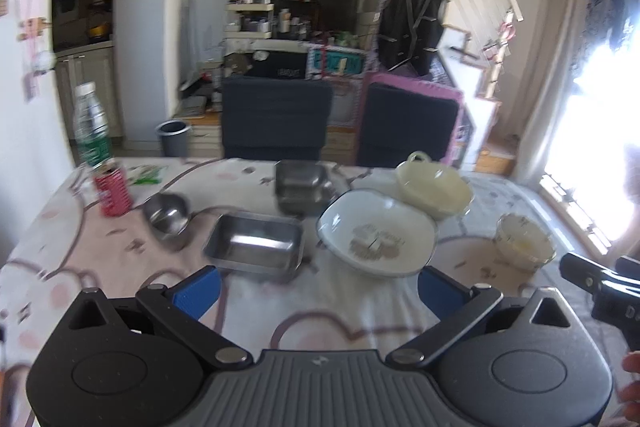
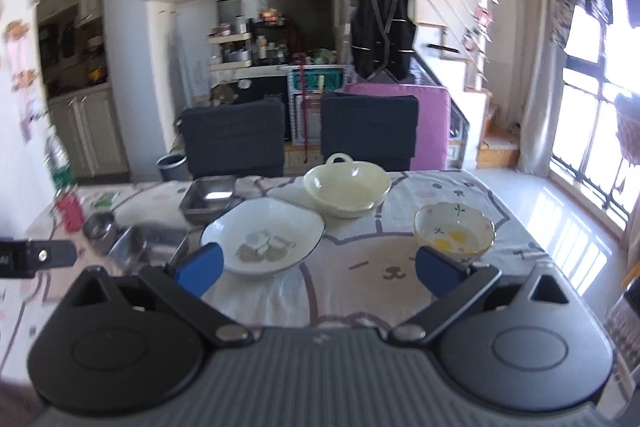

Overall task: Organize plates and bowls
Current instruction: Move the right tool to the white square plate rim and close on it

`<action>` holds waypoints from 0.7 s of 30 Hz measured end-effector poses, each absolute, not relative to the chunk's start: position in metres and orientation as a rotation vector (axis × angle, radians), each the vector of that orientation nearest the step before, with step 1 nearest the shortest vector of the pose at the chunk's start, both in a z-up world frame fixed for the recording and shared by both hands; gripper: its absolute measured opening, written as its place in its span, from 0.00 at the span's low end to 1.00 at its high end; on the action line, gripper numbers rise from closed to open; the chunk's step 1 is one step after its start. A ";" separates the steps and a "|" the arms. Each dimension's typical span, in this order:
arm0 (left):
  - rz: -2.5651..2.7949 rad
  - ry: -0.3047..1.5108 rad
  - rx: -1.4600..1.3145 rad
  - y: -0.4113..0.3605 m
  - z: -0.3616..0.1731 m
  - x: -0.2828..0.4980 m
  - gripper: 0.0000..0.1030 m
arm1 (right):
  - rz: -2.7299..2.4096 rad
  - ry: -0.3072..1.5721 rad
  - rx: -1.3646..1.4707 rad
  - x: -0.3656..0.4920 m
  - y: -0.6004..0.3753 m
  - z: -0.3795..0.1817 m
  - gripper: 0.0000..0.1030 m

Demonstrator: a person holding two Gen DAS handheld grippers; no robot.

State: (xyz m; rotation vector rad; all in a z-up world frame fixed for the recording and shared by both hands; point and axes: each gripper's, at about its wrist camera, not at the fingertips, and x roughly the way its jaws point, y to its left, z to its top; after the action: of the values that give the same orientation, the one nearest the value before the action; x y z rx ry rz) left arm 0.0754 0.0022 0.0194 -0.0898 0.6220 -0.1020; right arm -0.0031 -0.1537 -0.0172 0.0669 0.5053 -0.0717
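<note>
A: How stand the two grippers?

B: The left gripper [image 1: 318,287] is spread wide and holds nothing. The right gripper [image 2: 318,267] is also wide and empty.

A: Where are the dishes?

B: Ahead of the left gripper lie a steel tray [image 1: 254,241] and the white plate [image 1: 376,233]. Beyond the plate sits the cream bowl [image 1: 434,185]. The flowered bowl [image 2: 454,231] is just ahead of the right gripper's right finger.

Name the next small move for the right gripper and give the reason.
Probably ease the right gripper forward and right toward the small flowered bowl. Its jaws are open and empty above the tablecloth, and that bowl is the nearest dish, standing alone, apart from the white plate and cream bowl.
</note>
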 end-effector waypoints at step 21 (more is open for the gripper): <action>-0.313 0.598 -0.019 -0.025 0.008 0.298 1.00 | -0.140 0.627 0.481 0.186 -0.216 -0.074 1.00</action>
State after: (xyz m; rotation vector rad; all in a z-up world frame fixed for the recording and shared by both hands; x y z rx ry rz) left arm 0.2982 -0.0248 0.0078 -0.0194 0.5981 -0.3125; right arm 0.1861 -0.2158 -0.0736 0.4806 0.6266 -0.1396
